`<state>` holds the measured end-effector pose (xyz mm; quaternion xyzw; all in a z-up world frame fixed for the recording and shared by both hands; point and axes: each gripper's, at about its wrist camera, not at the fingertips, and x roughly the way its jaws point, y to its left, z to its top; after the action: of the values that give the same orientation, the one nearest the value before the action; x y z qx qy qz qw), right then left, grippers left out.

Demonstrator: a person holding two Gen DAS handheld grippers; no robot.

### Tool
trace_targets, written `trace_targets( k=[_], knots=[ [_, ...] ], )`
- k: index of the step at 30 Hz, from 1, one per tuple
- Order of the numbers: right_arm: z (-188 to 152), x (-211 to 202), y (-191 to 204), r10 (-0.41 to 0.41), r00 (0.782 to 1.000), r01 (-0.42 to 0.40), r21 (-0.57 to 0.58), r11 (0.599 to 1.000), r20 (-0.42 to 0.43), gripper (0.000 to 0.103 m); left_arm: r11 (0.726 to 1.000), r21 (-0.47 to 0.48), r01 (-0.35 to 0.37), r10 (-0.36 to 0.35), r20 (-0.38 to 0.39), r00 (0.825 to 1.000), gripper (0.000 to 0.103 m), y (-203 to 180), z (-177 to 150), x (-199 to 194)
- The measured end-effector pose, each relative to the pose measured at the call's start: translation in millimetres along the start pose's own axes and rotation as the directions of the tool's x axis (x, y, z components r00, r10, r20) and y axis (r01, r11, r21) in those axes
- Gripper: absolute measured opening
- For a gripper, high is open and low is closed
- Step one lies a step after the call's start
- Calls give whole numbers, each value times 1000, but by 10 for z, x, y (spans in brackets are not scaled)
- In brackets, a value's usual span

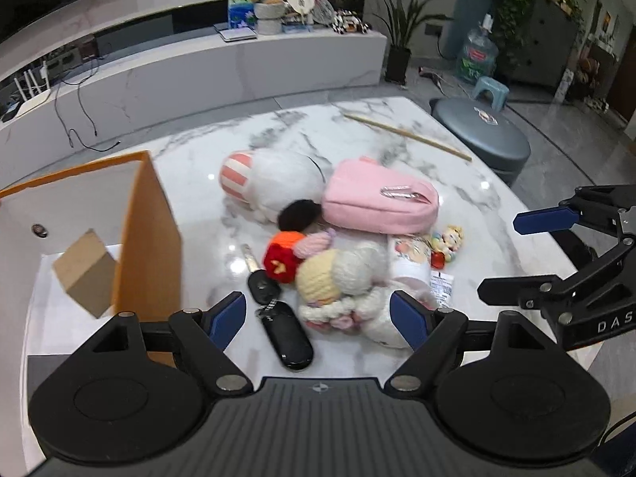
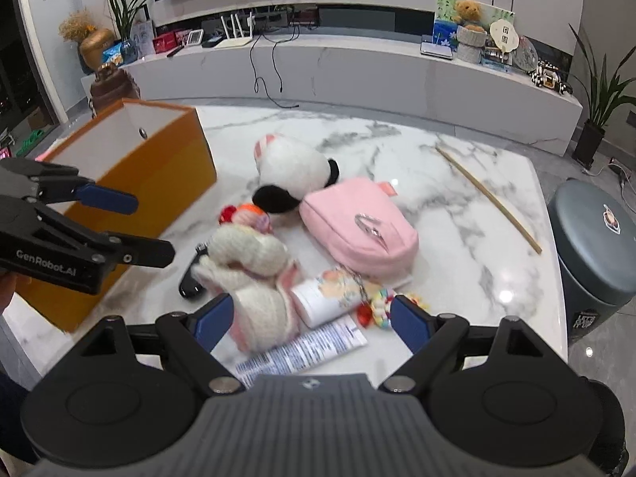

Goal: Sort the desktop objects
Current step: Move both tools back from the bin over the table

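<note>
A pile lies on the marble table (image 1: 397,127): a white plush with a striped pink foot (image 1: 270,179), a pink pouch (image 1: 377,198), a red and orange knitted doll (image 1: 286,258), a cream knitted doll (image 1: 342,278), a car key with a black fob (image 1: 278,318), a white tube (image 2: 318,302) and a small figurine (image 1: 449,242). My left gripper (image 1: 318,318) is open above the key and the cream doll. My right gripper (image 2: 306,322) is open above the cream doll (image 2: 254,270) and the tube. An orange box (image 1: 147,238) stands open at the left.
A long wooden stick (image 1: 405,135) lies at the table's far right. A grey round stool (image 1: 485,135) stands beside the table's right edge. A small cardboard piece (image 1: 83,270) lies inside the orange box. A low white TV bench (image 2: 357,67) runs behind the table.
</note>
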<state>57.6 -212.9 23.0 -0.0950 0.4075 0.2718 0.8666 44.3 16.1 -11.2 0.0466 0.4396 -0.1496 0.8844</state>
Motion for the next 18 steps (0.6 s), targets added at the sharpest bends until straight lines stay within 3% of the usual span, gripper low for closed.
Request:
trace_targets(
  k=[7, 18],
  knots=[
    [-164, 274, -63, -45, 996, 41, -56, 998, -75, 87, 1000, 9, -19, 19, -14, 1000, 94, -135, -25, 218],
    [-144, 414, -253, -93, 992, 91, -26, 996, -81, 87, 1000, 19, 24, -23, -49, 999, 94, -207, -13, 429]
  ],
)
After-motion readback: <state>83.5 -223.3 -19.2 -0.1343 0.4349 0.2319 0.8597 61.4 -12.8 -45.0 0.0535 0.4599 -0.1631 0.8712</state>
